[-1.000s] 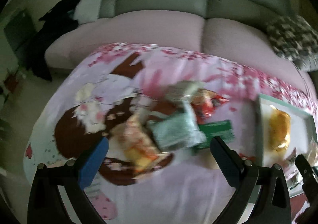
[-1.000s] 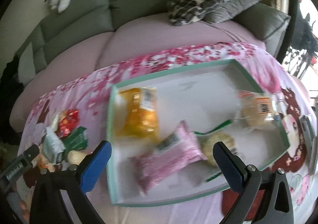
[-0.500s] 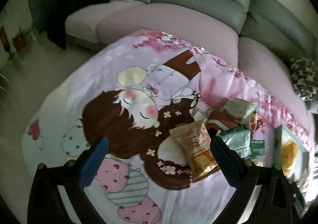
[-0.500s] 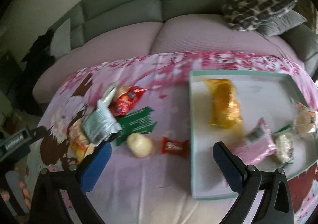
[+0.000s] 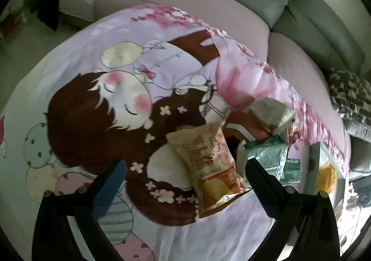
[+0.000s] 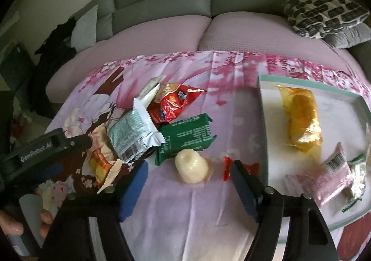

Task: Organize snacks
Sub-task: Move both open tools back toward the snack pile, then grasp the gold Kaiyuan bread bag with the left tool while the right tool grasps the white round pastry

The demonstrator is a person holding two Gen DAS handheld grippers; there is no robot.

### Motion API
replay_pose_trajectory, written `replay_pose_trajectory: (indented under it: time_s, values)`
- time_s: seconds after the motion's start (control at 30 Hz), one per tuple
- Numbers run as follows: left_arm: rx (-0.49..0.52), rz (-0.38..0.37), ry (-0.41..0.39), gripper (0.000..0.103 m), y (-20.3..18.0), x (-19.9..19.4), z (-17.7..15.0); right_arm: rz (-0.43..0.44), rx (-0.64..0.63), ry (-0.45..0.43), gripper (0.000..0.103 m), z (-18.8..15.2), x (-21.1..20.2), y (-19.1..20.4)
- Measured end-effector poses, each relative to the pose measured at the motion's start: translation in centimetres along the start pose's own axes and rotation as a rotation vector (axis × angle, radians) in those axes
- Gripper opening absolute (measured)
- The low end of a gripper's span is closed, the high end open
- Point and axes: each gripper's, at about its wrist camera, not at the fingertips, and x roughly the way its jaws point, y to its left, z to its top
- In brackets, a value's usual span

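A pile of snacks lies on the pink cartoon cloth (image 6: 208,203): an orange chip bag (image 5: 211,166) (image 6: 102,159), a silver-green packet (image 6: 134,138) (image 5: 266,156), a red packet (image 6: 171,103), a green packet (image 6: 187,136), a pale jelly cup (image 6: 191,166) and a small red candy (image 6: 228,166). My left gripper (image 5: 183,173) is open and empty, with the chip bag between its fingers. My right gripper (image 6: 189,182) is open and empty, just in front of the jelly cup. The white tray (image 6: 264,122) at right holds a yellow snack (image 6: 301,117) and a pink packet (image 6: 329,180).
A grey and pink sofa (image 6: 208,29) runs behind the table with a patterned cushion (image 6: 324,11) at right. The tray's edge shows in the left wrist view (image 5: 324,163). The left gripper's body (image 6: 41,152) reaches into the right wrist view at left.
The left gripper has swung left and come down over the chip bag. The right gripper has moved left from above the tray to the loose snacks by the jelly cup.
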Motion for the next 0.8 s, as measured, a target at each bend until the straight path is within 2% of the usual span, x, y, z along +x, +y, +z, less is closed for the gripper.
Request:
replay_pose_trajectory:
  time_s: [0.17, 0.3, 0.4, 0.47, 0.6, 0.8]
  values:
    - [0.001, 0.011, 0.047, 0.102, -0.4, 1.5, -0.3, -0.004, -0.016, 0.033, 0.060, -0.2, 1.4, 0.4]
    - [-0.014, 0.003, 0.076, 0.100, -0.3, 2.4, -0.5, -0.001, -0.027, 0.042, 0.053, -0.2, 2.4, 0.6]
    - [-0.031, -0.026, 0.090, 0.093, -0.2, 2.8, -0.5, -0.019, -0.036, 0.050, 0.044, -0.1, 3.0, 0.7]
    - [-0.048, -0.058, 0.107, 0.086, -0.2, 3.2, -0.6, -0.022, -0.037, 0.055, 0.044, -0.2, 3.3, 0.6]
    - [-0.039, -0.067, 0.108, 0.079, -0.7, 3.2, -0.8, -0.031, -0.026, 0.077, 0.041, -0.4, 4.3, 0.2]
    - [-0.035, -0.064, 0.112, 0.078, -1.0, 3.4, -0.9, -0.037, -0.022, 0.073, 0.040, -0.3, 4.3, 0.2]
